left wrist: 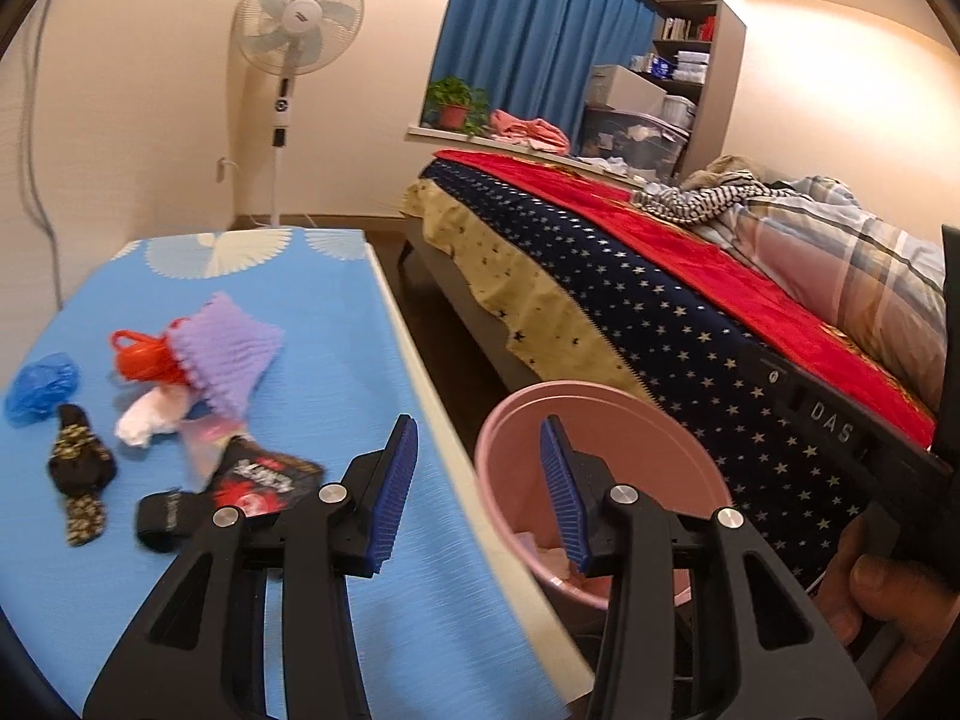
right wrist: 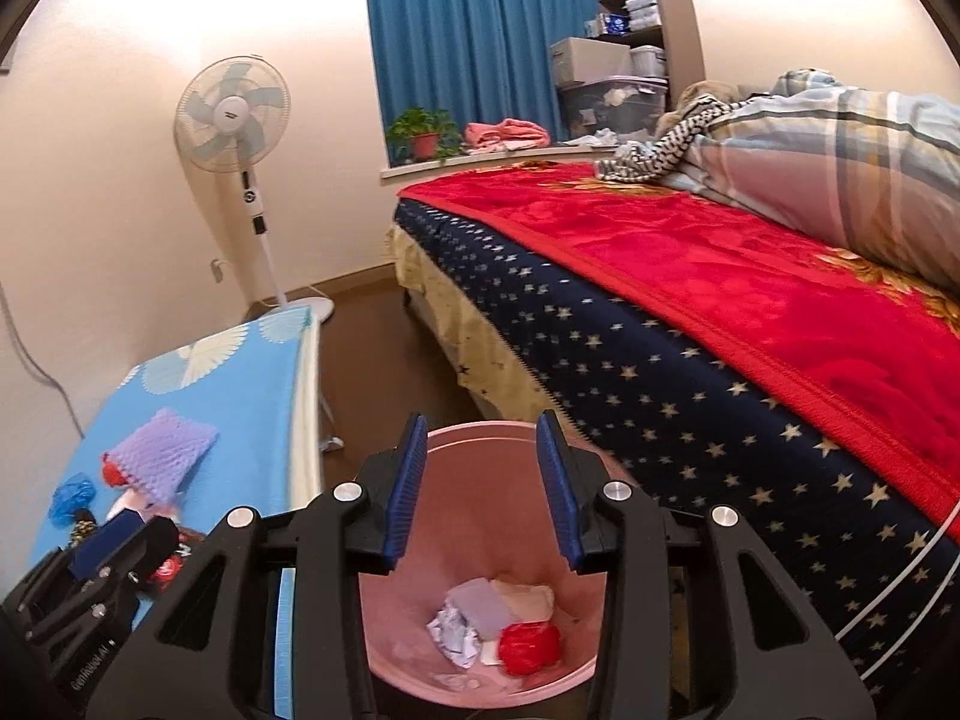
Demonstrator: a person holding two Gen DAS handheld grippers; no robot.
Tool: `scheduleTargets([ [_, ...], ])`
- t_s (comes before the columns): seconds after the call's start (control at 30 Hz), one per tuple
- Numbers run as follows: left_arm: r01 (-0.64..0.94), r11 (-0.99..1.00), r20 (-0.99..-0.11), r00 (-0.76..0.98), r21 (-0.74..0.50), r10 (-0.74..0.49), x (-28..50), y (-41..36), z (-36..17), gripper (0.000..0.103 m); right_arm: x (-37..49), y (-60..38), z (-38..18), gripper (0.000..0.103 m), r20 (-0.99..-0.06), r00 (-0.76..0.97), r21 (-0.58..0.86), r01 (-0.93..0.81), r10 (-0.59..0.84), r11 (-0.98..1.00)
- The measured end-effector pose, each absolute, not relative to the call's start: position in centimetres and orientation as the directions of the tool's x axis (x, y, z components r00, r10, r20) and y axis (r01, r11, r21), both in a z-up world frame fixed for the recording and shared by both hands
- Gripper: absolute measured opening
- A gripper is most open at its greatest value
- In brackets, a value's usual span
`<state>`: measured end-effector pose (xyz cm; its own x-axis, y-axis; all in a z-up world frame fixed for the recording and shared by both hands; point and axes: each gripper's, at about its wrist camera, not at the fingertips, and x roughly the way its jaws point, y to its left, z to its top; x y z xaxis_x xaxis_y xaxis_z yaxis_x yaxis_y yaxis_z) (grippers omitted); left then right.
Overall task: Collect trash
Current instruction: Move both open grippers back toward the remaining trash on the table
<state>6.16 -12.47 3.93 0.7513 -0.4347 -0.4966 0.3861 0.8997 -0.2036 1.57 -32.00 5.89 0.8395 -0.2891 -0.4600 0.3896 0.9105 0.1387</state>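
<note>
A pink trash bin (right wrist: 480,612) stands on the floor between table and bed; it holds crumpled paper (right wrist: 453,630), a red wad (right wrist: 531,648) and pale scraps. My right gripper (right wrist: 483,492) is open and empty right above the bin. My left gripper (left wrist: 480,495) is open and empty over the table's right edge, beside the bin (left wrist: 600,480). On the blue table (left wrist: 336,360) lie a black-red wrapper (left wrist: 258,480), white tissue (left wrist: 150,420), red plastic bag (left wrist: 141,357), blue bag (left wrist: 42,387), purple cloth (left wrist: 228,348) and a black patterned sock (left wrist: 78,468).
A bed with red blanket (right wrist: 690,276) and starred navy cover runs along the right. A standing fan (left wrist: 297,18) is by the far wall. A black strap (left wrist: 165,519) lies near the left fingers. The left gripper's body (right wrist: 90,594) shows in the right view.
</note>
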Motion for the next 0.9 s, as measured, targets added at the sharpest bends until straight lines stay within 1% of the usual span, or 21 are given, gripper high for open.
scheduleTargets([
  [0.3, 0.28, 0.943, -0.512, 0.792, -0.18, -0.333, 5.3, -7.9, 3.0, 0.039, 2.9, -26.6, 5.7, 0.039, -0.47, 0.866, 0.151, 0.266, -0.168, 0.952],
  [0.43, 0.199, 0.961, -0.518, 0.812, -0.189, -0.27, 5.6, -5.4, 2.8, 0.038, 3.9, -24.3, 5.1, 0.039, -0.484, 0.869, 0.177, 0.209, -0.1, 0.962],
  [0.53, 0.104, 0.977, -0.521, 0.832, -0.188, -0.189, 5.9, -3.3, 2.5, 0.038, 4.5, -22.6, 4.4, 0.039, -0.492, 0.87, 0.184, 0.154, -0.045, 0.971],
  [0.67, -0.004, 0.978, -0.537, 0.837, -0.207, -0.11, 6.3, -1.3, 1.7, 0.038, 5.4, -21.2, 2.7, 0.039, -0.521, 0.853, 0.211, 0.105, 0.021, 0.972],
  [0.9, -0.111, 0.974, -0.557, 0.831, -0.196, -0.017, 6.8, 0.7, 0.2, 0.038, 7.7, -19.5, 0.0, 0.039, -0.576, 0.806, 0.272, 0.033, 0.135, 0.962],
])
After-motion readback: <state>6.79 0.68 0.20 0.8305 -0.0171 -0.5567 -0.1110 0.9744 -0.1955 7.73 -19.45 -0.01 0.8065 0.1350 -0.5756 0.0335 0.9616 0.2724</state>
